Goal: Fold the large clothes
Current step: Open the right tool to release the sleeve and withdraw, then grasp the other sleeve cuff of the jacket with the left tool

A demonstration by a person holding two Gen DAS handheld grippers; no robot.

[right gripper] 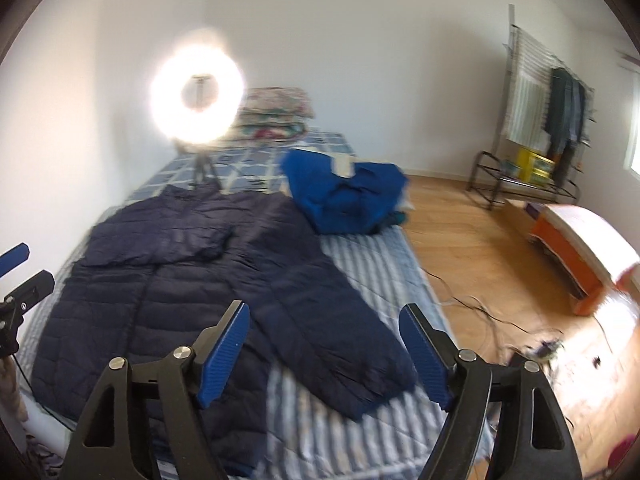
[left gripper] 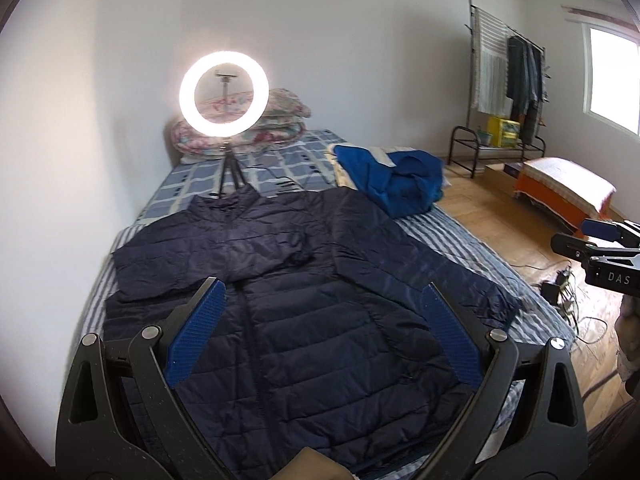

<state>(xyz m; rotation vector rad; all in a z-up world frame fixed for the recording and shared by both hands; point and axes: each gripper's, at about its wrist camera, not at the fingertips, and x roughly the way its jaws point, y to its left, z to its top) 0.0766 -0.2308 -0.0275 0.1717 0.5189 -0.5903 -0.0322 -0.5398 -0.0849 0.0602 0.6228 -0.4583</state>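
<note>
With both tools [left gripper: 322, 340] [right gripper: 324, 354] spread and empty, the soft, probably slippery jacket [left gripper: 304, 292] suits a cuff grip [right gripper: 360, 396], lower centre.

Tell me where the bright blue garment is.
The bright blue garment lies crumpled on the bed's right edge, beyond the navy jacket and right of the ring light.

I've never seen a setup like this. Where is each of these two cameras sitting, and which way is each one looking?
Left wrist: on the left gripper, looking forward and down over the navy jacket on the bed; its open blue-padded fingers show, with the right gripper at the right edge.
Right wrist: on the right gripper, over the jacket's outstretched sleeve; open fingers show, with part of the left gripper at the left edge.
Shared: jacket, bed, ring light, blue garment, clothes rack.
</note>
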